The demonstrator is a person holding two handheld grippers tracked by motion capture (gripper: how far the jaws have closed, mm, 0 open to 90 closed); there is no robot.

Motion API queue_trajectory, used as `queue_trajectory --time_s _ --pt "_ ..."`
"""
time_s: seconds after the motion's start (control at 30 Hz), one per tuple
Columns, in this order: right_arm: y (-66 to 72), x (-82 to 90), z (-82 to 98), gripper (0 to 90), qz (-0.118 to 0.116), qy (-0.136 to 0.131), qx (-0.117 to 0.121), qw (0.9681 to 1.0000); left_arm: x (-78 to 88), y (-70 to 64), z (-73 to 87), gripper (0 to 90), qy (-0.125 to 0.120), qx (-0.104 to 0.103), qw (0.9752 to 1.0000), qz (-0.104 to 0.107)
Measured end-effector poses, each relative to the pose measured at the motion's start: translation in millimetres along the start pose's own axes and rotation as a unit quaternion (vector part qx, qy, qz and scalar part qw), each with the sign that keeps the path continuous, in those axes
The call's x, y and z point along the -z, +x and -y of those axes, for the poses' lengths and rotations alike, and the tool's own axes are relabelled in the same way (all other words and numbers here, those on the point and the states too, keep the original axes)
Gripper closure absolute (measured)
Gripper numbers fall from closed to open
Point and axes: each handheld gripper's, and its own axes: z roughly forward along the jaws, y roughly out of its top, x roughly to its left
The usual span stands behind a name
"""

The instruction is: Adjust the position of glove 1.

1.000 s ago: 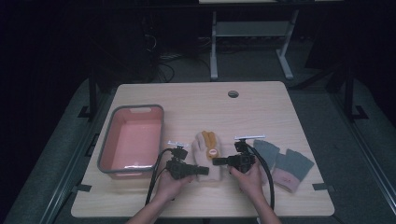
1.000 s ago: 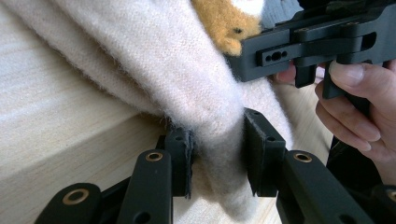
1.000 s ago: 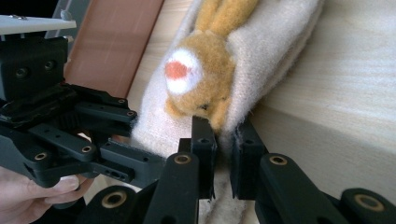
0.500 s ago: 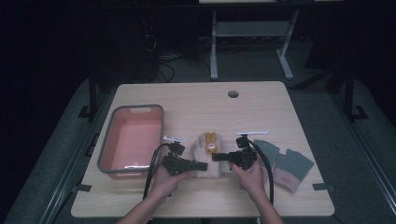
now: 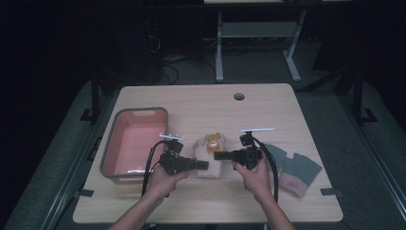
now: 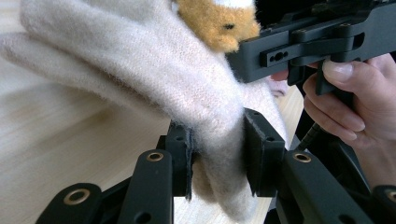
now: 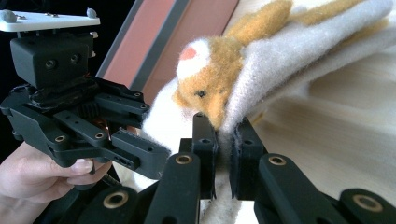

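- My left gripper (image 6: 217, 154) clamps the cream glove (image 5: 209, 155)'s cuff.
- My right gripper (image 7: 223, 154) pinches its opposite edge.
- Glove hangs just right of the pink bin (image 5: 115, 139), above the table (image 5: 201, 103).

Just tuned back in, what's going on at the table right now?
A person is holding a cream fluffy glove with an orange plush animal between two tools. The left hand-held gripper is shut on one edge of the glove, and the right hand-held gripper is shut on the other edge, beside the animal's face. A pink tub sits on the table to the left, and grey gloves lie to the right.
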Motion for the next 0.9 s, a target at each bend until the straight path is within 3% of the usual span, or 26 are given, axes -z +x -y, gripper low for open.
queue_trajectory --time_s 0.5,0.67,0.9 --pt "15.6 0.9 -18.2 82.4 -0.012 -0.008 0.008 0.9999 19.9 -0.7 -16.0 66.2 -0.008 -0.004 0.9999 0.006" --pt "21.5 -0.5 -25.6 82.4 -0.014 -0.008 0.012 0.9998 26.8 1.7 -19.3 66.2 -0.017 0.004 0.9998 0.012" --pt "27.2 -6.7 -33.8 82.4 -0.021 -0.008 0.014 0.9996 38.1 3.7 -23.8 66.2 -0.022 0.006 0.9997 0.006"
